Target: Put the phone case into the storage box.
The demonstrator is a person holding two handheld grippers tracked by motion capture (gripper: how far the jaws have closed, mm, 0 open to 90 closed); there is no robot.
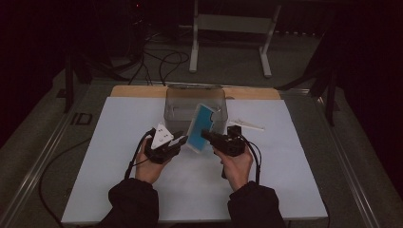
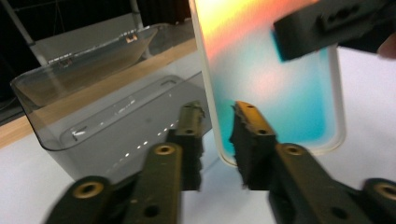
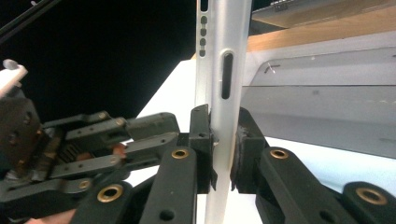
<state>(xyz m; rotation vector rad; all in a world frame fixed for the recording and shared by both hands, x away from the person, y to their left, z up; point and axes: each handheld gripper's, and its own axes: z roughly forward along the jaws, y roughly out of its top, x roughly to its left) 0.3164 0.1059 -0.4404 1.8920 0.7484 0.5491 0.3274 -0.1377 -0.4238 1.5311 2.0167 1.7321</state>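
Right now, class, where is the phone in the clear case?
In the high view the phone stands tilted at table centre, clamped by the right gripper, just before the clear plastic bin.

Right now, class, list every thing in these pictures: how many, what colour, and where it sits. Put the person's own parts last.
Phone: one, blue-faced with a silver edge, held tilted above the sheet in front of the box.
Clear box: one, transparent grey, at the far middle of the table.
White piece: one, lying flat just right of the box.
White sheet: one, covering most of the table.
Wooden board: one, tan, along the far edge behind the box.
Metal stand: one, pale grey, on the floor beyond the table.
Left tongs: black, jaws parted around the phone's lower edge, not pressing.
Right tongs: black, clamped on the phone's silver edge.
Sleeves: two, dark, at the near edge.
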